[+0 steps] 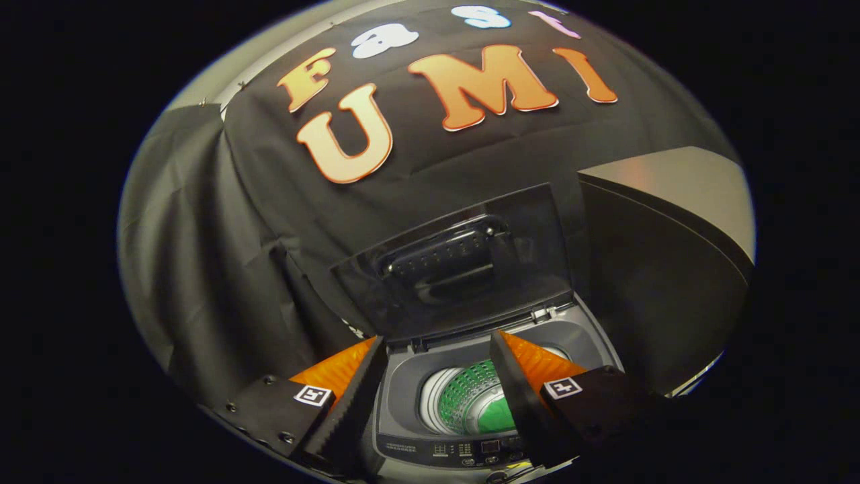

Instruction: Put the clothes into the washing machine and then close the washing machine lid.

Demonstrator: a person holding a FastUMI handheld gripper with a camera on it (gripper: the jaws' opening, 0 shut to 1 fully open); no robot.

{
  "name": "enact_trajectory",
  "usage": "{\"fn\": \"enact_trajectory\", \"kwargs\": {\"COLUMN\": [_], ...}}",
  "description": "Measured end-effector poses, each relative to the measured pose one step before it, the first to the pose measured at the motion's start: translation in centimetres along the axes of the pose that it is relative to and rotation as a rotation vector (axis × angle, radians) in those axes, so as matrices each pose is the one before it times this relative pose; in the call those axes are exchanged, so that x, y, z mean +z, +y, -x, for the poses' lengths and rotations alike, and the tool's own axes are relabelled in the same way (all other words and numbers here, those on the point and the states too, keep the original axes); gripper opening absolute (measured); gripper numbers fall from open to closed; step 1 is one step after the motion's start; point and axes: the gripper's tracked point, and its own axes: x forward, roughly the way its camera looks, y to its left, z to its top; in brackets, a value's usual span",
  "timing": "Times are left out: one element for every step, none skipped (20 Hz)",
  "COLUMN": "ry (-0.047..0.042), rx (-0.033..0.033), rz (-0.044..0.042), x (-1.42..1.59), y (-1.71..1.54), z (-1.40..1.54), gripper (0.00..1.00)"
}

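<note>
The gripper [437, 376] is wide open and holds nothing; between its fingers, low in the frame, sits the washer [591, 343]; its lid [457, 269] stands upright; something green [500, 417] lies in the drum [463, 396].

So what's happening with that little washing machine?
A person is holding a pair of tongs over the small grey top-loading washing machine. The tongs are open with nothing between them. The dark see-through lid stands raised at the back, so you can look down into the drum, which shows something green inside. The lid is not yet closed.
</note>
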Motion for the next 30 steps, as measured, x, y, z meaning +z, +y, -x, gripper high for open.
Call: {"fn": "enact_trajectory", "kwargs": {"ry": [-0.02510,-0.03974,-0.02071,0.00497,0.03494,0.05315,0.02549,0.03649,0.03989,-0.00137,-0.03327,-0.01209,-0.00458,-0.02447,-0.03193,-0.00253,0.02611,0.03477,0.01967,0.00223,0.00895,0.04164,0.03995,0.02713,0.00817,-0.01289,-0.02009,-0.01522,-0.01495,-0.02505], "rx": [-0.00750,-0.02498,-0.04595,-0.02038,-0.01194,-0.01349,0.00671,0.00359,-0.00458,-0.00018,0.00154,0.01255,0.01081,0.02199,0.03072,0.01217,0.00113,-0.01022,-0.01378,-0.01274,-0.01857,-0.02091,-0.03142,-0.03367,-0.03092,-0.02297,-0.02457,-0.02273,-0.02593,-0.02631], "rz": [0.03048,0.06846,0.07925,0.05702,0.04375,0.03440,0.02221,0.01071,-0.00346,-0.01709,-0.01824,-0.00889,-0.00349,-0.00733,0.00357,0.01039,0.00462,0.00483,0.00656,0.00080,-0.00896,-0.01311,-0.01348,-0.01353,-0.01321,-0.01943,-0.02308,-0.02304,-0.01702,-0.01099], "x": [-0.074,-0.197,-0.874,-1.778,-2.548,-2.421,-1.746,-1.926,-1.553,-0.525,0.254,0.582,0.215,0.892,1.168,0.123,-1.081,-1.301,-0.966,-0.575,-0.899,-1.754,-1.686,-1.293,-0.735,0.043,0.147,0.204,0.350,0.751], "y": [-0.367,-1.051,-1.848,-1.460,-1.577,-1.647,-1.281,-1.160,-1.093,-0.826,-0.461,0.064,0.040,0.565,1.064,0.372,-0.087,-0.294,-0.345,-0.487,-0.768,-0.971,-1.144,-1.331,-1.314,-0.977,-1.000,-1.186,-1.544,-1.603], "z": [0.615,0.576,0.511,0.606,0.416,0.332,0.211,-0.348,0.260,0.837,0.968,1.445,1.844,1.559,1.366,0.891,0.601,0.171,-0.113,0.026,-0.445,-0.725,-0.451,-0.487,0.084,0.711,0.932,1.139,1.530,1.602], "gripper": [0.99,0.99,0.99,0.98,0.98,0.98,0.98,0.99,0.98,0.99,0.99,0.99,0.99,0.98,0.99,0.98,0.98,0.98,0.97,0.98,0.98,0.97,0.97,0.98,0.98,0.99,0.99,0.99,0.99,0.99]}}
